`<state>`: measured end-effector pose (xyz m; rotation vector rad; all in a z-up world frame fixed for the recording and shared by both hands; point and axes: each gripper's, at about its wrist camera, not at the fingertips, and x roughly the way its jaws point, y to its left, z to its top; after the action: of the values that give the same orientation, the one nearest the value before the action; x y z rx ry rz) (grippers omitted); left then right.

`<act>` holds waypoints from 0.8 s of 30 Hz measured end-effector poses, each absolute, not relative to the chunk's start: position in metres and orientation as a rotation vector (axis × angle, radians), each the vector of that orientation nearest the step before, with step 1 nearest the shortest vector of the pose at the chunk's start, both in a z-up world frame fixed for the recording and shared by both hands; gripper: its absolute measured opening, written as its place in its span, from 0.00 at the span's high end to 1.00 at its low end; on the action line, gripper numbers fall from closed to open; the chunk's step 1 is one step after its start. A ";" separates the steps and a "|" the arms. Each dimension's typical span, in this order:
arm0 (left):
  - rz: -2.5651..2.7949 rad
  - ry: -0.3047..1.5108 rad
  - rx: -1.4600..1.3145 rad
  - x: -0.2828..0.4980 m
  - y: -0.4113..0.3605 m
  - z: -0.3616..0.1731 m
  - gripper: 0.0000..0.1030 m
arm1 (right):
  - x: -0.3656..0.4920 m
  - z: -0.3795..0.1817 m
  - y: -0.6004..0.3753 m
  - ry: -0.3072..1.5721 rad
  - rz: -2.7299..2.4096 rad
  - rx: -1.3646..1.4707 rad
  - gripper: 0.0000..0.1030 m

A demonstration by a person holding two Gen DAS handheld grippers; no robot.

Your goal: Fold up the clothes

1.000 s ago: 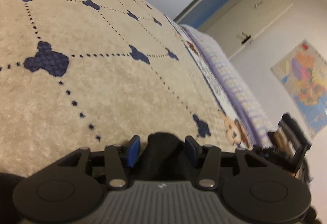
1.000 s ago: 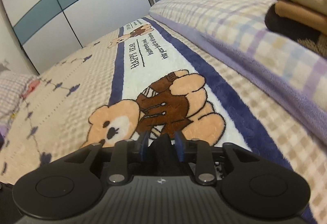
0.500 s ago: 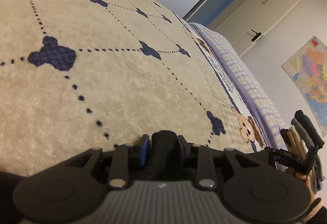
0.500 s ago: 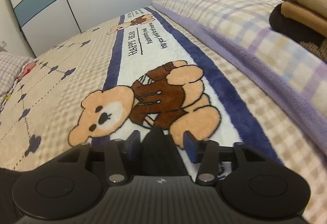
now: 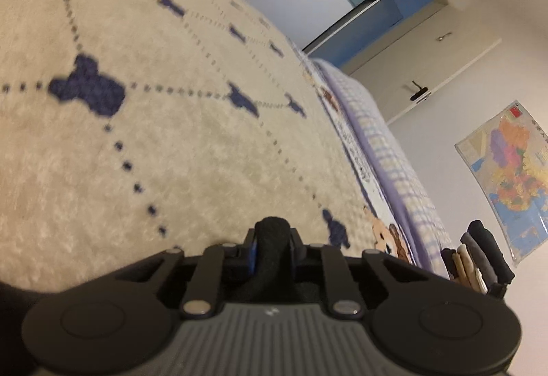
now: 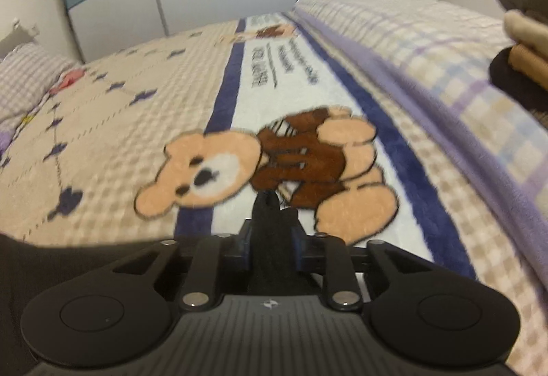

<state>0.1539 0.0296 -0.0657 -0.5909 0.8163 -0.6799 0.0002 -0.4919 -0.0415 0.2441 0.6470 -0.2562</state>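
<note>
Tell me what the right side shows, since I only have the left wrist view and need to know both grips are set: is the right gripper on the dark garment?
Observer: Yes. The right gripper is shut on the dark garment; its jaws have just been closing.
Operator: What lies beneath it?
Observer: A teddy bear print on the blanket.
Operator: Anything nearby?
Observer: Folded clothes are stacked at the upper right, on the checked purple bedding.
</note>
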 end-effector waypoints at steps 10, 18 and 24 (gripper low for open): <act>-0.614 0.782 -0.478 0.160 0.020 -0.070 0.83 | 0.029 -0.038 -0.493 0.608 -0.369 0.258 0.83; -0.599 0.775 -0.462 0.159 0.019 -0.068 0.54 | 0.038 -0.049 -0.481 0.609 -0.461 0.170 0.58; -0.568 0.685 -0.359 0.137 0.020 -0.037 0.06 | 0.021 -0.020 -0.464 0.539 -0.502 0.166 0.46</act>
<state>0.1368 0.0197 -0.0372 -0.3595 0.6847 -0.5677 0.0209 -0.4638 -0.0200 0.1664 0.5386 -0.5016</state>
